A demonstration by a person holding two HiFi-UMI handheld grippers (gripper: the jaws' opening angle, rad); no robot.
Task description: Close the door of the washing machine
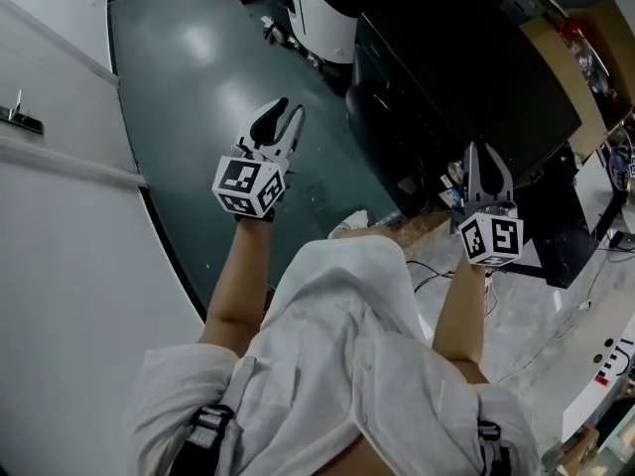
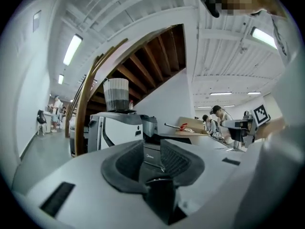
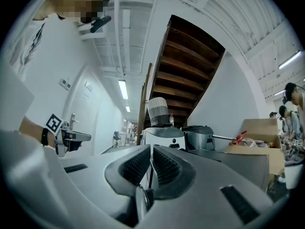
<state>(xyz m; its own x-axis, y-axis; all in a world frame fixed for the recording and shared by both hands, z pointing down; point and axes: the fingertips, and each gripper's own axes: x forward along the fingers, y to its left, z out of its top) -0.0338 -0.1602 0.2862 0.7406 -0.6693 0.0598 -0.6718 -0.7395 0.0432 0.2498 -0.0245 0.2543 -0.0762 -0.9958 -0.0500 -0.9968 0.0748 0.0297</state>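
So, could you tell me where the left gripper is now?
In the head view the left gripper sits left of centre over the green floor, between the white wall and the black unit.

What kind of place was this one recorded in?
Probably a lab or workshop hall, not a home: an exposed wooden staircase, strip lights on a ribbed ceiling, and a cardboard box on dark equipment.

Left tool (image 1: 289, 109) over green floor (image 1: 198, 58), right tool (image 1: 484, 153) beside black appliance (image 1: 466, 67) (both held out ahead).
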